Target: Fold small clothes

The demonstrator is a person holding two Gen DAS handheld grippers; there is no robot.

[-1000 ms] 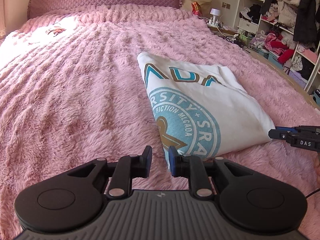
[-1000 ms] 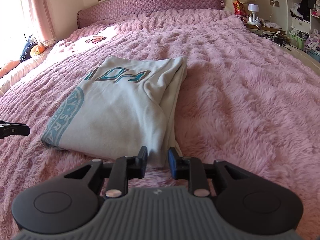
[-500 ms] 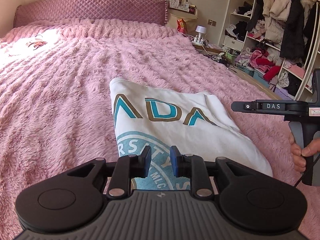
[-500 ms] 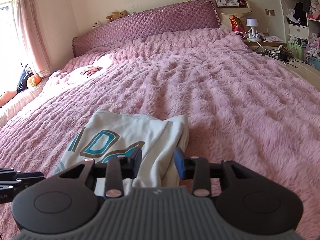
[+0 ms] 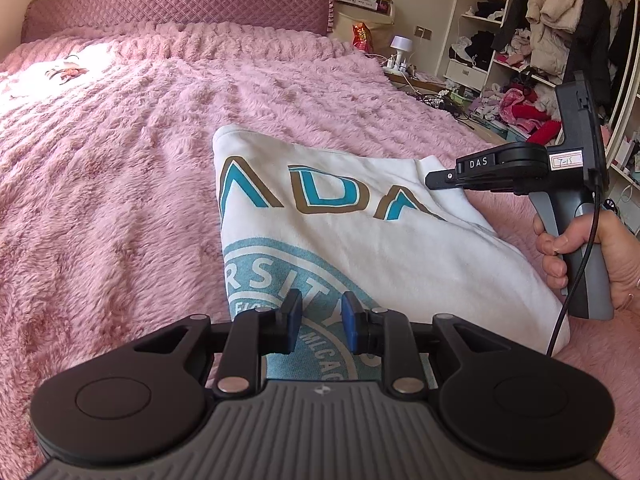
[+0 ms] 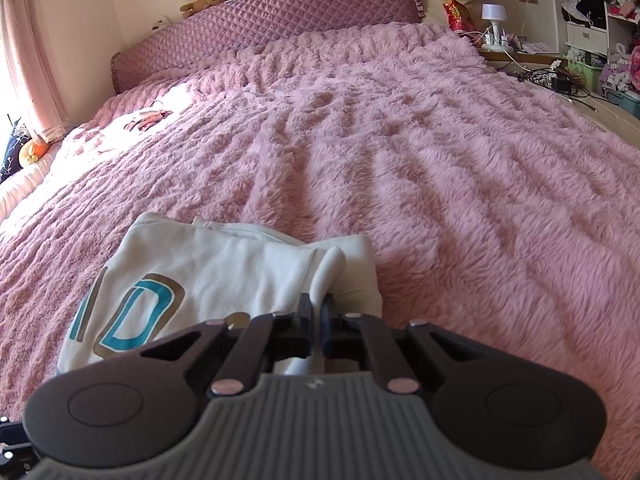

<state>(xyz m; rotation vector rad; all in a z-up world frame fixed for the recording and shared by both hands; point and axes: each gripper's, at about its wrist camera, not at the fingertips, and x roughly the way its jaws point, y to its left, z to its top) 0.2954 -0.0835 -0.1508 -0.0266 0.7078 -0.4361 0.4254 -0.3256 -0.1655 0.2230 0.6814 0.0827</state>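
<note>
1. Pinching a raised fold of the shirt (image 6: 224, 276), my right gripper (image 6: 317, 320) has its jaws pressed nearly together, with white cloth caught between them at the garment's right edge.
2. My left gripper (image 5: 318, 322) hangs above the round teal print with its jaws spread and nothing between them; whether the tips touch the cloth, I cannot tell.
3. My judgement of the risk: the right jaws seem to hold only a thin ridge of fabric, so a quick lift could pull it free, or drag up just the top layer and undo the layers beneath.
4. With the left jaws gripping nothing, a pull from the right alone could slide the whole shirt across the blanket (image 6: 440, 152) or skew the fold.
5. The blanket is deep and shaggy, so a low pass could snag its pile along with the cloth.
6. The shirt lies partly folded on the near part of the bed, print up, with the right edge doubled over.
7. My right hand (image 5: 600, 252) grips the handle just beside that edge.
</note>
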